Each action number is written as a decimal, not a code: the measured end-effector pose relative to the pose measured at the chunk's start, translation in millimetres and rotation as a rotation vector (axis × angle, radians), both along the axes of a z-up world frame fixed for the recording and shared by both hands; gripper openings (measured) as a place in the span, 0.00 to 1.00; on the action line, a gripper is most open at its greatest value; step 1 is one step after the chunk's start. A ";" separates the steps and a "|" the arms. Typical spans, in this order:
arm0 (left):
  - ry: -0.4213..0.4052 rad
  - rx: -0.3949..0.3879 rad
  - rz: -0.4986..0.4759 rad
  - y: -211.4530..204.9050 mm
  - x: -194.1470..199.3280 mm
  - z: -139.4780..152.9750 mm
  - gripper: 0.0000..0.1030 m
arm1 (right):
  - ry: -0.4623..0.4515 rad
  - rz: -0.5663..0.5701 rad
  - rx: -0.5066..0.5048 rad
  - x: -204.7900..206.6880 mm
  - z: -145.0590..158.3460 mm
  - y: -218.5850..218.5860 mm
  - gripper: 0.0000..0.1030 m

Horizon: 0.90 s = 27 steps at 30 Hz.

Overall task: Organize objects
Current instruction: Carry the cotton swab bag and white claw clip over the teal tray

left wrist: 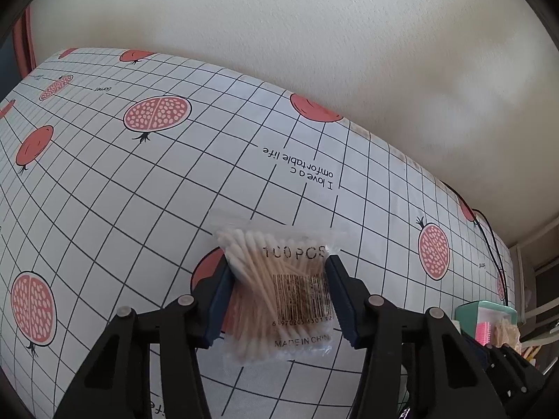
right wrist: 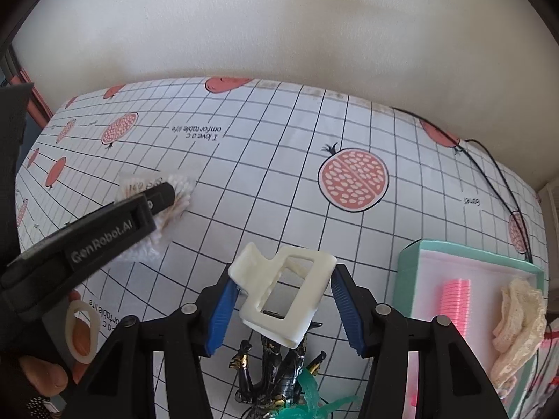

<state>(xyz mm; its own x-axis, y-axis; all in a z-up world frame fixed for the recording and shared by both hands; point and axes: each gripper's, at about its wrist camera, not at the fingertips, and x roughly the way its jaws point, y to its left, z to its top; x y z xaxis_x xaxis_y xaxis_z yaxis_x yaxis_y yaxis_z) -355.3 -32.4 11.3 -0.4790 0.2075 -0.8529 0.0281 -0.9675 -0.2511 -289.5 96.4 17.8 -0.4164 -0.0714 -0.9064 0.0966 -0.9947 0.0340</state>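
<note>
Between our left hand-held gripper (left wrist: 279,300) pads sits a clear plastic bag of wooden cotton swabs (left wrist: 279,289), clamped on the worktop (left wrist: 139,192), while our right hand-held gripper (right wrist: 279,310) grips a cream plastic hair claw (right wrist: 283,289), presumably for the mint tray (right wrist: 412,255).

Clear cotton-swab bag (left wrist: 279,289) flat on tablecloth; cream hair claw (right wrist: 284,293) tilted, seemingly lifted.

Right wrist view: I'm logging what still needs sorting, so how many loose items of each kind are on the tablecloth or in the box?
Bag of cotton swabs: 1
White hair claw clip: 1
Black and gold figurine: 1
Green plastic piece: 1
Pink comb, in the teal box: 1
Cream lace piece: 1
Total: 6
</note>
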 end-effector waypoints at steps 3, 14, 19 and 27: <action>0.004 -0.009 -0.003 1.0 1.7 3.0 0.48 | 0.010 -0.008 0.002 3.0 6.8 3.0 0.55; 0.000 0.017 -0.006 5.4 10.5 15.2 0.38 | 0.042 -0.044 0.004 31.1 33.6 25.6 0.55; 0.021 -0.003 -0.018 12.5 22.0 31.3 0.38 | 0.063 -0.083 -0.028 54.5 47.2 47.5 0.55; 0.045 -0.037 -0.053 27.8 55.6 61.1 0.38 | 0.097 -0.142 -0.122 95.3 57.5 85.4 0.55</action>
<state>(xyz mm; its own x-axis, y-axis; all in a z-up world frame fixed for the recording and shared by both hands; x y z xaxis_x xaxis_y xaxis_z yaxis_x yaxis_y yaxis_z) -299.8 -4.6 72.3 -0.5059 0.2020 -0.8386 -0.0339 -0.9761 -0.2147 -194.2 181.8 75.3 -0.5151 -0.1128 -0.8497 -0.0355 -0.9876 0.1527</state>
